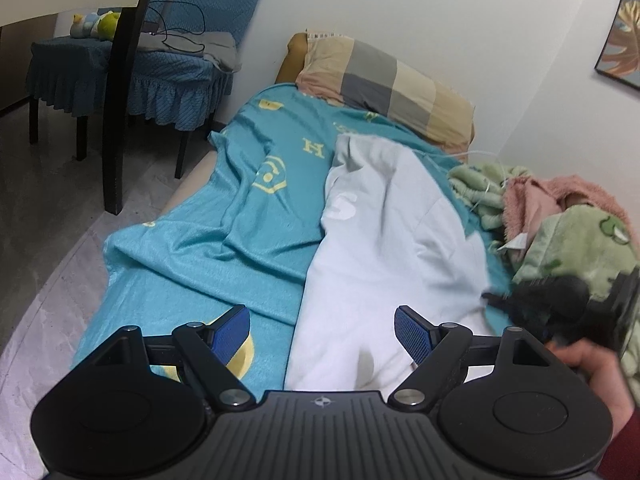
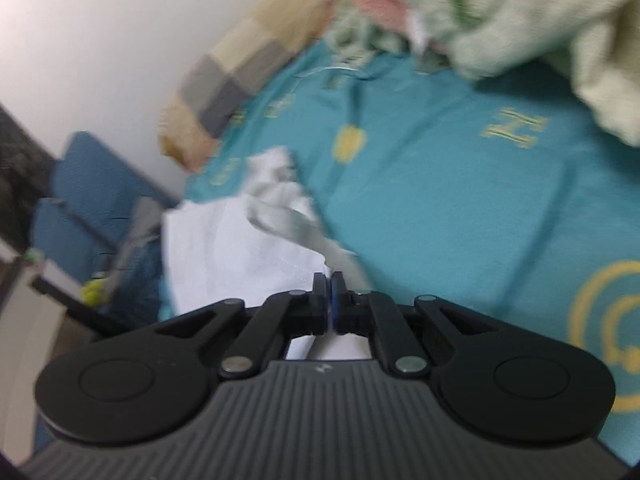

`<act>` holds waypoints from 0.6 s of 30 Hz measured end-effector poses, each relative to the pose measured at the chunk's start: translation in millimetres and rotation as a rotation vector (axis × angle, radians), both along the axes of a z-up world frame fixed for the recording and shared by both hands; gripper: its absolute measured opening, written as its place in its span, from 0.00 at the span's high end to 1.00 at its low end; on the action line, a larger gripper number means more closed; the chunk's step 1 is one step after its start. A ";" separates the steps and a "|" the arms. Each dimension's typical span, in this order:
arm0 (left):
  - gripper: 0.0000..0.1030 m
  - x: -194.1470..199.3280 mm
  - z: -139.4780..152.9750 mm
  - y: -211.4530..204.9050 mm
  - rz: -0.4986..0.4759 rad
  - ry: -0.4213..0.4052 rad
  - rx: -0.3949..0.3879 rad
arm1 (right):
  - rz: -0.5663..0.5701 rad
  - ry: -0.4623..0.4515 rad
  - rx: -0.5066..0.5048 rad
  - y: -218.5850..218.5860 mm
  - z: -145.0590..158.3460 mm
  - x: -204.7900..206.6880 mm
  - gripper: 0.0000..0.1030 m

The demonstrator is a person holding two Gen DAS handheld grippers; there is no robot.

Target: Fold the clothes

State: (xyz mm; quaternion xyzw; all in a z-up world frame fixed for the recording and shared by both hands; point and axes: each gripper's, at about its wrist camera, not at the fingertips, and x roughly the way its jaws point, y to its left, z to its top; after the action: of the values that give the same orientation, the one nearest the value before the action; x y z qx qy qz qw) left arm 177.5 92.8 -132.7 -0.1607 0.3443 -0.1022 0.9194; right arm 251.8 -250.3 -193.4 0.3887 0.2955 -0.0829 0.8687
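Shirt (image 1: 372,248), white with a pale grey collar, lay lengthwise on the teal bedspread (image 1: 200,248), its collar end pointing toward the checked pillow (image 1: 392,84). The left claw (image 1: 322,330) hovered spread above its near end. The right claw (image 2: 329,300) was pressed together on the shirt's edge (that view was blurred).
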 end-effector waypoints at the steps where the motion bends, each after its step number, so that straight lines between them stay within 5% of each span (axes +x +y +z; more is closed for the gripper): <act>1: 0.21 -0.2 0.8 -0.1 -0.002 -0.006 -0.004 | -0.003 0.022 -0.004 -0.1 -4.7 -1.4 0.96; 5: 0.21 -2.5 3.3 -2.3 -0.019 -0.023 -0.012 | 0.018 0.066 0.006 -1.5 -6.5 -6.2 0.93; 11: 0.21 -8.0 6.4 -9.0 -0.047 -0.046 0.015 | 0.146 0.148 -0.039 1.5 44.8 -27.6 0.90; 12: 0.21 -9.5 6.5 -10.6 -0.053 -0.047 0.022 | 0.172 0.150 -0.059 2.5 56.9 -36.5 0.81; 15: 0.21 -13.3 8.1 -18.0 -0.062 -0.056 0.057 | 0.244 0.082 -0.107 4.0 86.8 -70.9 0.28; 18: 0.22 -10.0 13.7 -30.9 -0.062 -0.060 0.079 | 0.248 0.000 -0.149 1.7 101.7 -98.6 0.26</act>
State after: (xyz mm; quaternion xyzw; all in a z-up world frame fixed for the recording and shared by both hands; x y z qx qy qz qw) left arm 167.6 61.9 -119.0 -0.1102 0.3251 -0.1216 0.9313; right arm 153.3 -248.5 -91.8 0.2838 0.3340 0.0033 0.8988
